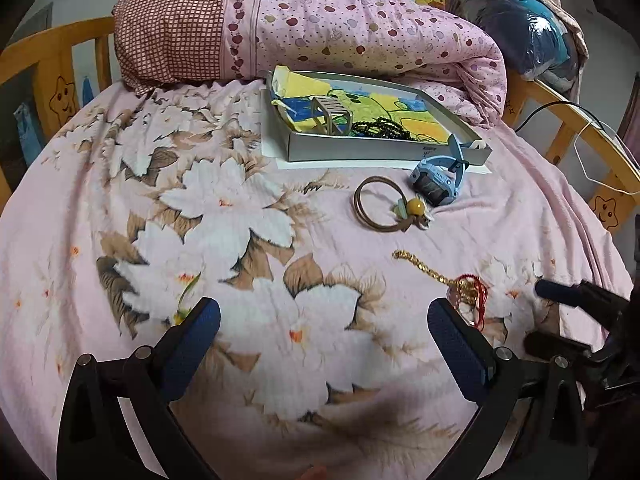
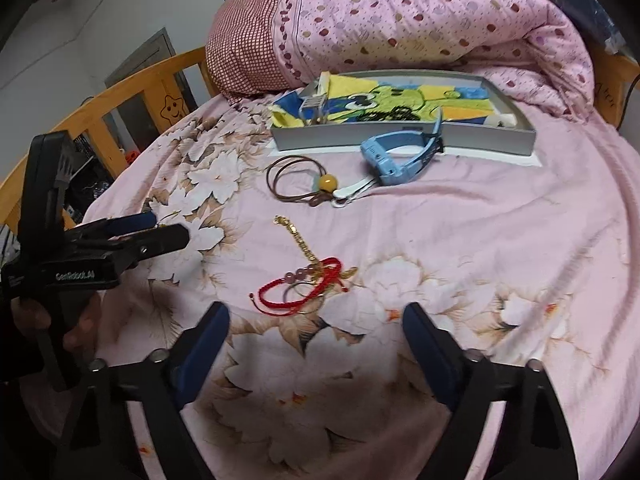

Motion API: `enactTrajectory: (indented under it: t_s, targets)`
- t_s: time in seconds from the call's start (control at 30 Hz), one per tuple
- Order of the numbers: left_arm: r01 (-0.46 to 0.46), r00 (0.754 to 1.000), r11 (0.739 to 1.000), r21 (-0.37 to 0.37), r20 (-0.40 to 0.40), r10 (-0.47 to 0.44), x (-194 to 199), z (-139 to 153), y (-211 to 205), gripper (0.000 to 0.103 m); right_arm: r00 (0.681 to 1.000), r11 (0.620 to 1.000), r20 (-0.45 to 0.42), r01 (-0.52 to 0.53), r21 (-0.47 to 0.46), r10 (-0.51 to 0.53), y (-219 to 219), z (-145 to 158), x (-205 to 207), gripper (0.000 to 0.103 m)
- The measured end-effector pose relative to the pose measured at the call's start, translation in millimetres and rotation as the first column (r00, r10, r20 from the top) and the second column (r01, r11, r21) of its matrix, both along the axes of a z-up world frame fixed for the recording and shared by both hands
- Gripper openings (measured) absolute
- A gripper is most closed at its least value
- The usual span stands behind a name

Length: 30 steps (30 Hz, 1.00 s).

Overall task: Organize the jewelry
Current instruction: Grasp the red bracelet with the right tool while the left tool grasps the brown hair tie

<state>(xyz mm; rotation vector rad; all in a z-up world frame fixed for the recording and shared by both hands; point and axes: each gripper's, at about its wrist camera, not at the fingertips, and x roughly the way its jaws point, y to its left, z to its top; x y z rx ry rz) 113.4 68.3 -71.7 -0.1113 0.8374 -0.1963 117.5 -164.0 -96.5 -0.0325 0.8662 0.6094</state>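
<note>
Pink floral bedsheet (image 2: 460, 220) covers the bed, and the jewelry lies scattered across it. Nearest the right claw (image 2: 316, 332) sits a tangle: a red cord bracelet (image 2: 280, 292), a few pinkish beads (image 2: 300, 274) and a thin ring-like hoop, all touching or overlapping. A gold chain (image 2: 298, 236) runs from this tangle up toward the far side of the bed. Beyond it lies a brown cord loop (image 2: 288, 176) carrying a yellow bead (image 2: 328, 181), and just beside that a blue watch (image 2: 394, 156) whose strap leans against the front wall of a shallow grey box (image 2: 400, 140).

Inside the box is a bright yellow, green and blue drawing, a dark beaded string (image 1: 376, 126) and a small metal-looking frame (image 1: 330, 114). A folded pink dotted quilt (image 1: 360, 28) lies behind the box, against the wooden bed rail.

Right claw stands wide, both blue pads above the sheet on either side of the space just short of the red bracelet, with nothing between them. Left claw (image 1: 324, 316) is also spread wide and empty, hovering over the printed flowers with the gold chain near its right-hand pad. In the right wrist view a hand (image 2: 48, 320) grips the left tool's handle.
</note>
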Motion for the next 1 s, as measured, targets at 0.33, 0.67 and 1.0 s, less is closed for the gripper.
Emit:
enactTrajectory:
  t_s: [0.33,0.67,1.0]
  targets:
    - [0.064,0.998,0.995,-0.073,-0.005,-0.064,50.6,2.6,1.4,0.100,0.993,0.999,-0.114,-0.007,0.033,0.011,16.1,-19.7,22.6,0.035]
    - [0.169,0.985,0.983,-0.065,-0.034,-0.172,104.3,-12.9,-16.4,0.066,0.987,0.998,-0.147,0.065,0.023,-0.061,13.5,-27.3,54.9,0.007]
    - [0.199,0.976,0.979,-0.049,-0.076,-0.203,121.1,-24.1,-25.9,0.022,0.992,0.997,-0.094,0.082,0.013,-0.081,8.3,-22.0,85.3,0.005]
